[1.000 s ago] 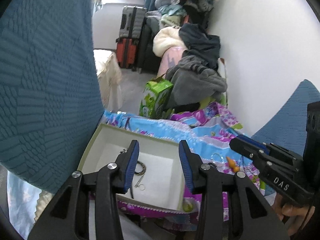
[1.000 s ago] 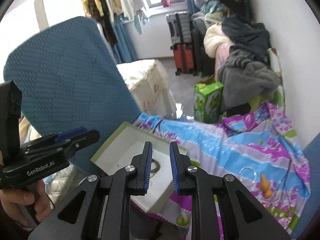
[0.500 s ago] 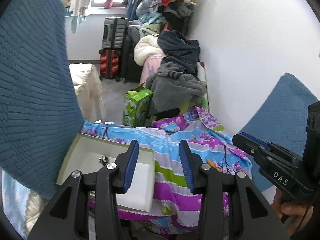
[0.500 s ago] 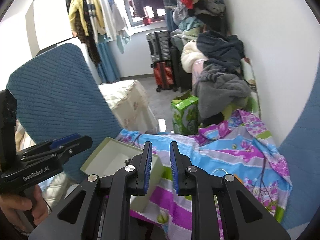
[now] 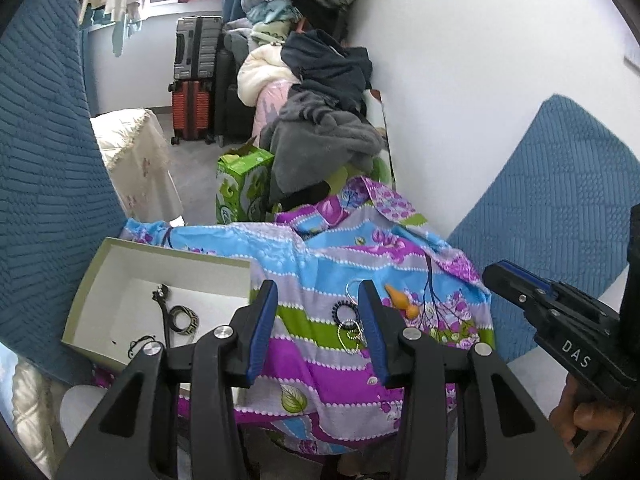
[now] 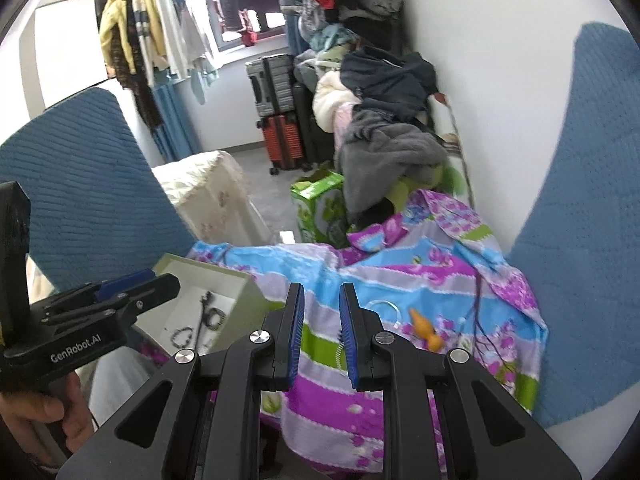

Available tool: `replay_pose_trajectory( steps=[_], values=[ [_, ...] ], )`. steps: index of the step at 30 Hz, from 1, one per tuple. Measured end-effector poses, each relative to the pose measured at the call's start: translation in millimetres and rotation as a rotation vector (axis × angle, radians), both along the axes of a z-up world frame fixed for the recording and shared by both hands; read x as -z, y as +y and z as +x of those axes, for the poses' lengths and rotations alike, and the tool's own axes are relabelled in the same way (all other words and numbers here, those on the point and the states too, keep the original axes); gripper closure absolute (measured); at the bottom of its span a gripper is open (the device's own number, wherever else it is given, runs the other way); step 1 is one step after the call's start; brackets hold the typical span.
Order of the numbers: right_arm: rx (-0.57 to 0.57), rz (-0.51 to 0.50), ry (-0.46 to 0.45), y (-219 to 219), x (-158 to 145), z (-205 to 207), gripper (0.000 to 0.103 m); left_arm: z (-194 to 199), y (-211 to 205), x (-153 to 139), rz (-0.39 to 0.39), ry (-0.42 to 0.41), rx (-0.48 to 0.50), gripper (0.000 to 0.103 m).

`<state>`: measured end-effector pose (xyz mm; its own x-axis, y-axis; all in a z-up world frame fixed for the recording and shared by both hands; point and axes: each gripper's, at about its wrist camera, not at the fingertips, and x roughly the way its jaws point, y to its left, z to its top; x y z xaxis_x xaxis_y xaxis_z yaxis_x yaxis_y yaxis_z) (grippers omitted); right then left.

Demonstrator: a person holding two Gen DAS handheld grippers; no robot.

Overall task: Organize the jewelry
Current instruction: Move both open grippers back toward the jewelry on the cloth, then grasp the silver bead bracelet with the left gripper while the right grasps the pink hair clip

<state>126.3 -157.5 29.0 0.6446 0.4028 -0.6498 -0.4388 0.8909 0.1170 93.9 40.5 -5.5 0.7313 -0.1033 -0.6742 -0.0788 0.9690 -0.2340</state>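
Both tongs hang empty over the flowered cloth [image 5: 320, 264]: the left tongs [image 5: 318, 300] stand partly open, the right tongs [image 6: 322, 300] narrowly parted. Loose on the cloth lie a black beaded bracelet [image 5: 341, 312], a clear ring [image 6: 384, 305] and an orange piece [image 6: 425, 326]. Left of these, the open white box [image 5: 120, 256] holds dark bracelets [image 5: 184, 319].

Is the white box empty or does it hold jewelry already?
Not empty: the open white box holds a bracelet and dark chains.

bare cloth [image 5: 320, 360] ahead, box [image 5: 100, 276] left, cushion [image 5: 560, 200] right
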Motion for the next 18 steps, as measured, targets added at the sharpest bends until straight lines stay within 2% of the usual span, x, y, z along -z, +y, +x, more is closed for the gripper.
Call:
replay_pose_trajectory(
  steps=[13, 16, 18],
  values=[
    [0.080, 0.010, 0.002, -49, 20, -18, 0.087, 9, -48, 21, -0.008, 0.032, 0.089, 0.060],
    [0.122, 0.007, 0.007, -60, 38, -21, 0.087, 16, -53, 34, -0.036, 0.024, 0.118, 0.060],
    [0.143, 0.000, 0.031, -66, 55, -21, 0.087, 26, -57, 48, -0.059, 0.056, 0.124, 0.060]
  ],
)
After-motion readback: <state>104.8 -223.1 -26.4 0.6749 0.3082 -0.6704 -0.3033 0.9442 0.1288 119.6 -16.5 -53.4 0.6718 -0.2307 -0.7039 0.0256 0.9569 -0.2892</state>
